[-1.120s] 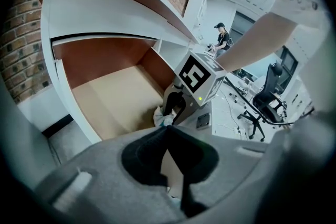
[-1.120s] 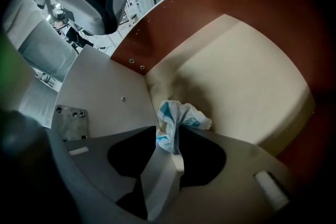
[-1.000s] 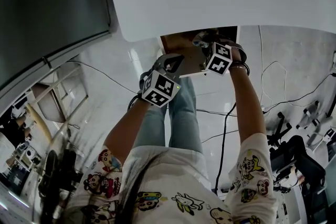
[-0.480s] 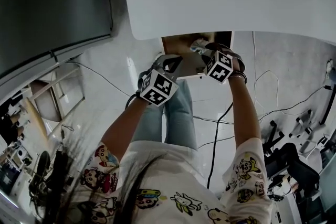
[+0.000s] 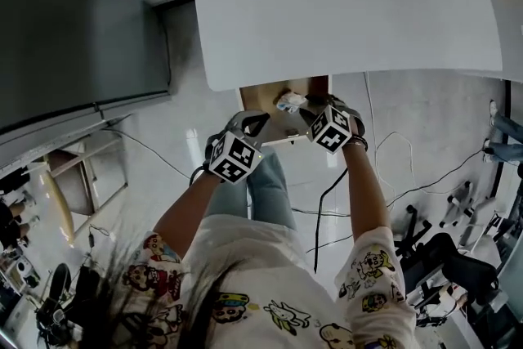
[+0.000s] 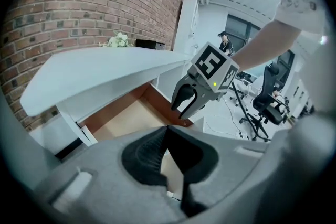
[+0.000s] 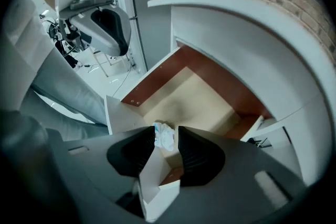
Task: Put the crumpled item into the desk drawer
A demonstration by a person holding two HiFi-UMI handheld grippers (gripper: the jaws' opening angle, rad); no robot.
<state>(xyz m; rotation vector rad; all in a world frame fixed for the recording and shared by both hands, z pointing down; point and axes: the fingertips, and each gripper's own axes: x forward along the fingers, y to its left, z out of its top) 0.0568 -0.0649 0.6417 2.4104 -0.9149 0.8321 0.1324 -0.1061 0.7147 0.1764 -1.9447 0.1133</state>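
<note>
1. The right gripper (image 7: 166,140) held the white crumpled item (image 7: 163,135) between its jaws, which stood a little apart, one on each side of it.
2. The crumpled item hung over the open drawer (image 7: 194,97), near the middle of the frame, above the drawer's light wood bottom.
3. The drawer stuck out from under the white desk (image 5: 343,4).
4. The white drawer front (image 7: 157,186) sat just under the right jaws.
5. The left gripper (image 6: 167,131) had its jaws pressed together with nothing in them, beside the drawer.
6. A brick wall (image 6: 79,2) stood behind the desk.
7. A grey cabinet (image 5: 73,29) filled the upper left.
8. A cable (image 5: 327,200) lay on the floor (image 5: 425,118), and an office chair (image 5: 441,257) stood at the lower right.
</note>
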